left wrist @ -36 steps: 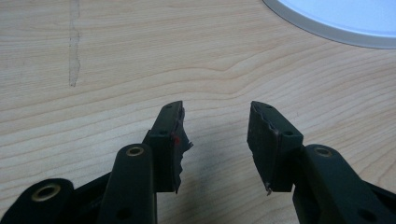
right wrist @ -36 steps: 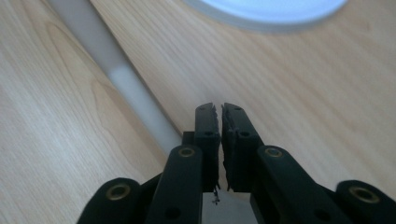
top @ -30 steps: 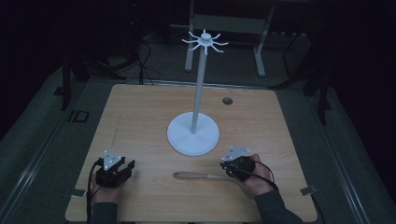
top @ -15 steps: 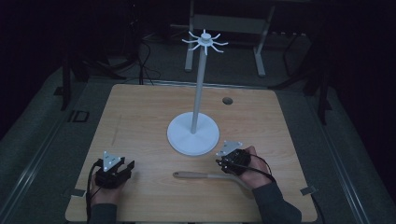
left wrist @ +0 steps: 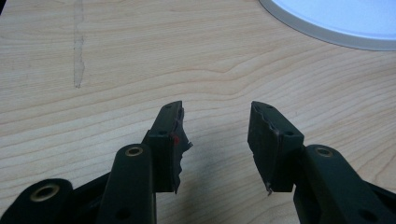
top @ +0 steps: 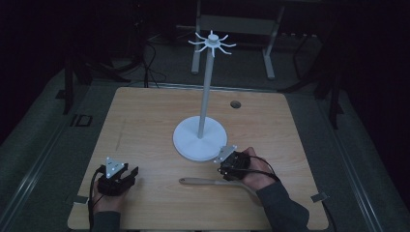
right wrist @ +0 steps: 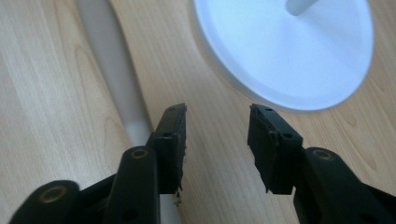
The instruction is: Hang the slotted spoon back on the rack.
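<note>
Hovering low over the near half of the bench [top: 145, 121], the right claw [right wrist: 215, 116] has its jaws parted and empty, a pale wooden utensil [top: 212, 182] just beside its left jaw — not between them. To grip well, I'd judge it should shift sideways until the handle sits centred, then close across the narrow width. That utensil lies flat near the front edge, long axis running left to right. The left claw [left wrist: 215, 114] gapes too, holding nothing. Farther back stands the white hook stand [top: 200, 137] — upright, spokes on top.
</note>
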Demonstrator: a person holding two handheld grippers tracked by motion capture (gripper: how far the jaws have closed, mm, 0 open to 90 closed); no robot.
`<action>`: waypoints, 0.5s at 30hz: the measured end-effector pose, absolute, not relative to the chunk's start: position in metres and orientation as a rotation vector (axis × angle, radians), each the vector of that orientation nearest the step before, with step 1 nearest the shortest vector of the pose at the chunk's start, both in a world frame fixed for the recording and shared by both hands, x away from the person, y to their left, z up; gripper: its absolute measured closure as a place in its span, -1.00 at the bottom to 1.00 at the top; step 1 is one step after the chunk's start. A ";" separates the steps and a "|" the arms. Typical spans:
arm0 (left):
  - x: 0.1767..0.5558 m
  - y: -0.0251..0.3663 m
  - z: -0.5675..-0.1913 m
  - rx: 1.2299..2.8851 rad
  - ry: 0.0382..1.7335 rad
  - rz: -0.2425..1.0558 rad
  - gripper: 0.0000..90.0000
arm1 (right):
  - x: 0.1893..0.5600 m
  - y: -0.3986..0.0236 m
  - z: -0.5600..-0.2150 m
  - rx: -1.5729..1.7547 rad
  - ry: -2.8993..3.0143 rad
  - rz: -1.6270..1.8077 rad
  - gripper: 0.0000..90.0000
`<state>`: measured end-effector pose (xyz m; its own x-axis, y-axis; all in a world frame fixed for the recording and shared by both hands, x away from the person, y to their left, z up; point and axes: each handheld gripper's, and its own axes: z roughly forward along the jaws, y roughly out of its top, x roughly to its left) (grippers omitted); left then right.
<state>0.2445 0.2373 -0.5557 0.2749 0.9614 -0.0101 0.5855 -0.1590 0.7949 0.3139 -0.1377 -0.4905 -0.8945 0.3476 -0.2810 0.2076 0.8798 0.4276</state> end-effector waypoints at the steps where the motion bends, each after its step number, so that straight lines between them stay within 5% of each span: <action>1: 0.245 0.237 -0.556 1.842 1.400 0.680 0.24 | 0.314 -0.136 -0.491 0.395 2.705 0.541 0.22; 15: 0.244 0.237 -0.555 1.842 1.400 0.684 0.24 | 0.313 -0.116 -0.505 0.226 2.881 0.416 0.27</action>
<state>0.2444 0.2375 -0.5553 0.2722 0.9622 -0.0084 0.5846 -0.1584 0.7957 0.3132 -0.1163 -0.5053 -0.9637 0.1821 -0.1951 0.1195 0.9481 0.2947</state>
